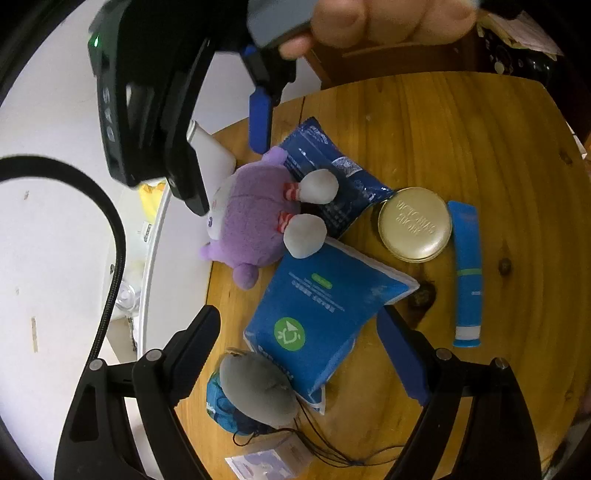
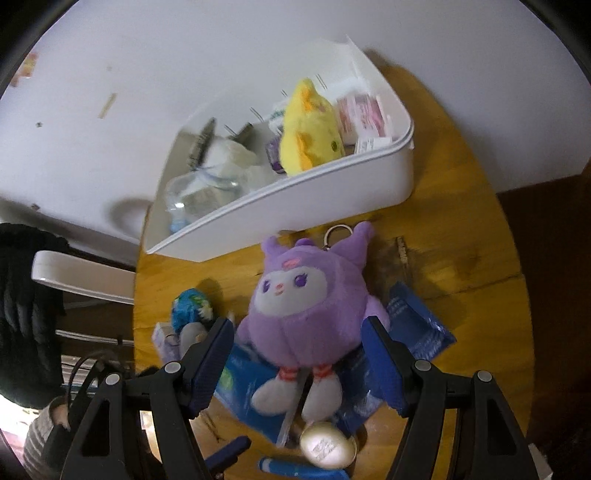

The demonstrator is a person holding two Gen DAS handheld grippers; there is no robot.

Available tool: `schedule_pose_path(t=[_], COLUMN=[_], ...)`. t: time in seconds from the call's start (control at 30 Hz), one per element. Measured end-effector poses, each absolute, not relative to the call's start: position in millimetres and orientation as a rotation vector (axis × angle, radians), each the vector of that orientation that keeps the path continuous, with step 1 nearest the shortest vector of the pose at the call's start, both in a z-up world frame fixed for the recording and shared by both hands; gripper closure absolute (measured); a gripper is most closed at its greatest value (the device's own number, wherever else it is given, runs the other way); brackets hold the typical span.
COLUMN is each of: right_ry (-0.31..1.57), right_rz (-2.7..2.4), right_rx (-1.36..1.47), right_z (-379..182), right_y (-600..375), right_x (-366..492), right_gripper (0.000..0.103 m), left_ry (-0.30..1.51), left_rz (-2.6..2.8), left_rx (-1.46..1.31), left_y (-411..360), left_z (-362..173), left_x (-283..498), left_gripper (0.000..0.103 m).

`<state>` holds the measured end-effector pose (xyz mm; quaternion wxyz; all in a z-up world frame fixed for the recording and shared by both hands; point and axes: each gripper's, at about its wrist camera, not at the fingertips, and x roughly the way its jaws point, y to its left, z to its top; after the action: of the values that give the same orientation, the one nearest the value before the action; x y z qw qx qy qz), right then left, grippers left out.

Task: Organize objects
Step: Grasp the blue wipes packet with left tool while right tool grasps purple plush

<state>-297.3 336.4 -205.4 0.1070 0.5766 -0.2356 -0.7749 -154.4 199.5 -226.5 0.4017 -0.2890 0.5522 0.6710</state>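
A purple plush toy (image 2: 310, 306) lies on the round wooden table (image 1: 480, 147), its feet resting on two blue packets. My right gripper (image 2: 297, 343) is open and straddles the plush, one blue pad on each side, with no squeeze visible. In the left wrist view the same right gripper (image 1: 229, 162) comes in from above over the plush (image 1: 251, 225). My left gripper (image 1: 301, 343) is open and hovers over the light blue packet (image 1: 317, 317). Nearby lie a dark blue packet (image 1: 332, 177), a gold tin (image 1: 413, 229), a blue tube (image 1: 468, 273) and a grey plush keychain (image 1: 255, 387).
A white bin (image 2: 280, 206) stands at the table's far edge by the wall, holding a yellow plush (image 2: 310, 129), a clear bottle, small boxes and other items. A small printed box (image 1: 266, 458) lies at the table's near edge. A person's hand (image 1: 369, 18) holds the right gripper.
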Motion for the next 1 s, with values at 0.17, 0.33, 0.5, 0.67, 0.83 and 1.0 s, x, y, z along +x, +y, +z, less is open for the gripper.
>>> schedule_pose_path(t=[0.17, 0.33, 0.5, 0.67, 0.83, 1.0], right_ry=[-0.630, -0.515, -0.440, -0.443, -0.468, -0.491], right_rz=[-2.266, -2.243, -2.223, -2.164, -2.119, -2.119], right_rx=[1.752, 1.792, 1.811, 1.831, 1.836, 1.820], right_z=[-219.9, -227.5, -233.5, -243.6, -248.9, -248.6], right_y=[328.9, 317.1, 306.1, 299.1, 295.4, 297.1], right_x=[-315.8, -325.3, -331.7, -338.5, -339.9, -340.1], right_gripper=[0.030, 0.026, 0.021, 0.021, 0.025, 0.029], left_ry=[1.404, 1.415, 1.437, 1.441, 1.420, 1.386], left_rz=[1.666, 1.628, 1.601, 1.581, 1.573, 1.581], left_rx=[-0.750, -0.758, -0.764, -0.779, -0.793, -0.800], left_y=[203.1, 208.7, 214.0, 219.0, 224.1, 228.8], left_z=[-233.5, -241.4, -251.3, -258.3, -260.0, -258.7], left_x=[-160.9, -163.3, -164.9, -167.1, -168.7, -168.9], left_gripper=[0.014, 0.014, 0.014, 0.015, 0.022, 0.032])
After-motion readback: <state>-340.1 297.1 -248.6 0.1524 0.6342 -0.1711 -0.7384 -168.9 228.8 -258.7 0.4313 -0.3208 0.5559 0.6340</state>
